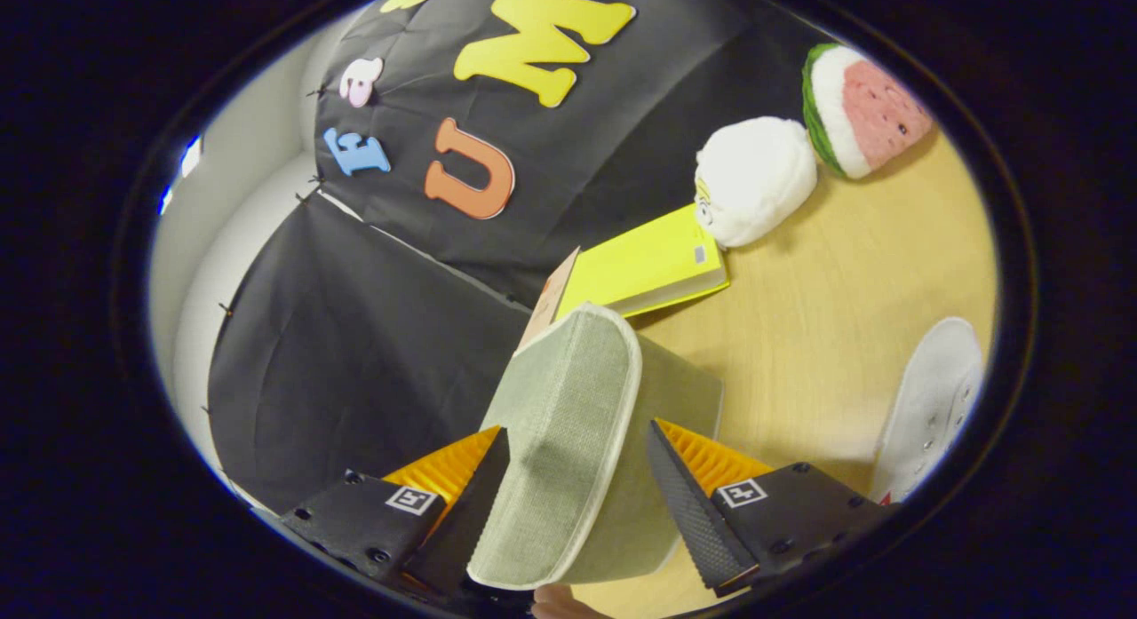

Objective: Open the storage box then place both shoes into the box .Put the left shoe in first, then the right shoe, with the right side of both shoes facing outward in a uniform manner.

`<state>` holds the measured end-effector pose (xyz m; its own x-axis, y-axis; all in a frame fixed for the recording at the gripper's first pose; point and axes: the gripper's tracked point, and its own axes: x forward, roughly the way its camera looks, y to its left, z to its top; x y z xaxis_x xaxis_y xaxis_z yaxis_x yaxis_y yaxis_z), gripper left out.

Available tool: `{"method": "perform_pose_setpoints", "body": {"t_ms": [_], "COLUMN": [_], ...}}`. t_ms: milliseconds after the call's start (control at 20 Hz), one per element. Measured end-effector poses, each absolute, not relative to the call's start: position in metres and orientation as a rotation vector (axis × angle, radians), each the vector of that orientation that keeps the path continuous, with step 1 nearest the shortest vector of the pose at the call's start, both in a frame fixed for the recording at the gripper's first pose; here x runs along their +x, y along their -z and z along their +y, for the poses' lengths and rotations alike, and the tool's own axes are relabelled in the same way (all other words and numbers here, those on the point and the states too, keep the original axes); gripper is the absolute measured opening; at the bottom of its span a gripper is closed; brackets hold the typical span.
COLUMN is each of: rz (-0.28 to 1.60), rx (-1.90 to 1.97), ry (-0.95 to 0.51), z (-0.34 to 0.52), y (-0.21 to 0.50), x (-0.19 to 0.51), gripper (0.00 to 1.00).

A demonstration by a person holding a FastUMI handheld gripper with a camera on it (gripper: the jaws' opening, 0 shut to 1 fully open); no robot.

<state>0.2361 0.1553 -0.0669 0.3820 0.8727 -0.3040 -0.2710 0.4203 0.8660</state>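
Showing now are one green storage box (568, 441), one white shoe (933, 406), one yellow book (644, 265), two plush toys (755, 193) and one gripper (577, 477).

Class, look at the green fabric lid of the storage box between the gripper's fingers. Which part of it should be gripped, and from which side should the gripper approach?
Probably the lid's raised front edge, with its pale piping. It is a thin flap standing up between the fingers, so approaching edge-on lets one pad take each face. The gripper straddles it; the left pad appears to touch the fabric, while the right stands apart.
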Motion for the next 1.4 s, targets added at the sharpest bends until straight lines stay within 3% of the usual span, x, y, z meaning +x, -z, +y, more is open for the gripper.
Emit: {"method": "perform_pose_setpoints", "body": {"t_ms": [300, 550, 800, 850, 900, 950, 1000, 1050, 1150, 1400], "rz": [1.018, 1.014, 0.995, 0.993, 0.987, 0.978, 0.975, 0.976, 0.986, 0.98], "rx": [0.946, 0.967, 0.924, 0.919, 0.92, 0.92, 0.907, 0.882, 0.816, 0.741], "ry": [-0.957, -0.965, -0.928, -0.918, -0.906, -0.907, -0.899, -0.885, -0.844, -0.773], "z": [0.175, 0.168, 0.158, 0.156, 0.154, 0.154, 0.152, 0.152, 0.154, 0.162], "y": [0.075, 0.073, 0.067, 0.065, 0.061, 0.055, 0.05, 0.048, 0.044, 0.01], "x": [0.231, 0.236, 0.235, 0.235, 0.236, 0.237, 0.233, 0.232, 0.232, 0.227], "gripper": [0.94, 0.73, 0.63, 0.53, 0.5, 0.35, 0.29, 0.17, 0.11, 0.06]}}
